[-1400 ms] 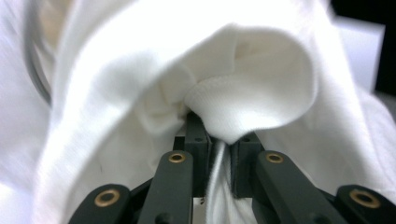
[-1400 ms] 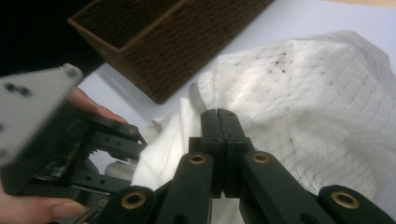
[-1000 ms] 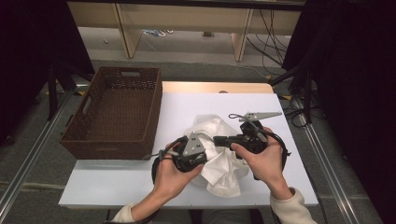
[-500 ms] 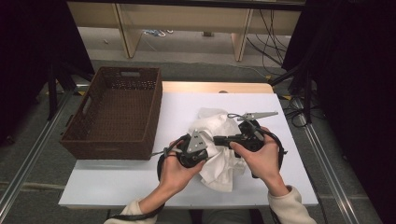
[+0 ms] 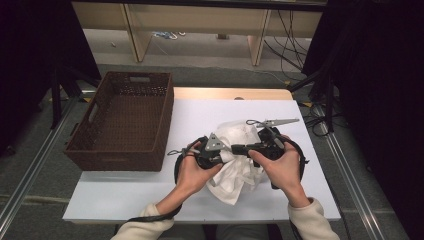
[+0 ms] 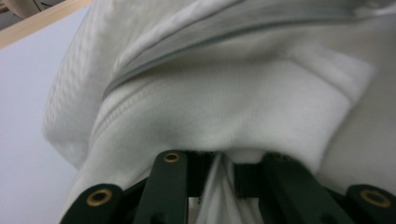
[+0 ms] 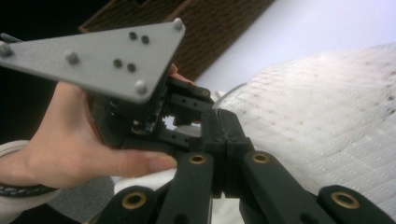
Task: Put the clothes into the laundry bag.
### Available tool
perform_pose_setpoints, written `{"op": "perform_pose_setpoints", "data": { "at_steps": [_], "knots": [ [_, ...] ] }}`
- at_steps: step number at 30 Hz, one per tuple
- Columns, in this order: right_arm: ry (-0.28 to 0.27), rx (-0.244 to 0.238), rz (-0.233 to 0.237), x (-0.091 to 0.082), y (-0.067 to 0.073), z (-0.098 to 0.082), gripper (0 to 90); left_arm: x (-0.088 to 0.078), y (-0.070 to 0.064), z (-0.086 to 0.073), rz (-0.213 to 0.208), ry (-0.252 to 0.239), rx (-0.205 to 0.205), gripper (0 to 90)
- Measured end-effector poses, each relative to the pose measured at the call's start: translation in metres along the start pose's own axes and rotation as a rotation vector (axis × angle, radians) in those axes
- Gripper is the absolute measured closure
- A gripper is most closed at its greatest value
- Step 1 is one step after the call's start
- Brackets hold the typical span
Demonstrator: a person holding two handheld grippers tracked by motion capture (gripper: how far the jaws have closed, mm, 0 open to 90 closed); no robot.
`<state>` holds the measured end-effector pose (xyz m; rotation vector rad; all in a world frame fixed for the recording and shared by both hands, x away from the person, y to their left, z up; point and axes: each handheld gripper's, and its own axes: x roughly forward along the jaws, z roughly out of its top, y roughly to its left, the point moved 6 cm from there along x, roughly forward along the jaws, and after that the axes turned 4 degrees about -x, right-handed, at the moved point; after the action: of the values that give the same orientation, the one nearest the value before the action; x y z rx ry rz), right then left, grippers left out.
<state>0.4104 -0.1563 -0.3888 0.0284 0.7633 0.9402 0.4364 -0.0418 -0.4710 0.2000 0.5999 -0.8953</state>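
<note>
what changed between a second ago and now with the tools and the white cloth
Both hands drew together and toward the person, bunching the crumpled white cloth garment into a tighter heap. The left tool, whose jaws have just been opening slightly, has a fold of cloth between them; the right tool stays shut. The brown woven basket and white table did not move.

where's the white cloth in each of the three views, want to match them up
High view: the white cloth lies crumpled right of centre on the table, between the two hands.
Left gripper view: it covers most of the picture, a fold pinched between the jaws at bottom centre.
Right gripper view: it spreads over the right half, above and beside the jaws.
Shared landmark: the brown wicker basket, left in the high view, at the top in the right gripper view.
</note>
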Motion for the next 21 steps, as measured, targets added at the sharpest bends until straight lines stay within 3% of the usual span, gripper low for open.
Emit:
{"op": "perform_pose_setpoints", "data": {
  "at_steps": [4,6,8,11,14,15,16,21],
  "knots": [
    [0.011,0.007,-0.025,0.002,-0.005,-0.001,90.0,-0.002,0.0,0.001,0.018,0.01,0.063,68.3],
    [0.008,0.007,-0.013,0.002,-0.004,-0.001,90.0,-0.008,0.002,-0.005,-0.007,0.017,0.053,58.3],
    [0.001,-0.012,-0.037,-0.002,-0.004,0.0,90.0,-0.014,0.005,-0.009,-0.022,0.021,0.037,44.8],
    [-0.011,-0.016,-0.045,-0.006,-0.003,0.002,90.0,-0.033,0.006,-0.022,-0.017,0.055,0.06,34.8],
    [-0.006,-0.035,-0.064,-0.007,-0.004,0.002,90.0,-0.053,0.001,-0.024,-0.033,0.049,0.085,29.3],
    [-0.006,-0.028,-0.044,-0.005,-0.003,0.002,90.0,-0.058,0.001,-0.024,-0.03,0.046,0.082,28.3],
    [0.002,-0.025,-0.045,-0.005,-0.002,0.001,90.0,-0.066,0.001,-0.023,-0.02,0.048,0.106,27.5],
    [0.007,-0.037,-0.047,-0.003,-0.003,0.0,90.0,-0.081,0.007,-0.028,-0.017,0.077,0.119,23.4]
  ]
}}
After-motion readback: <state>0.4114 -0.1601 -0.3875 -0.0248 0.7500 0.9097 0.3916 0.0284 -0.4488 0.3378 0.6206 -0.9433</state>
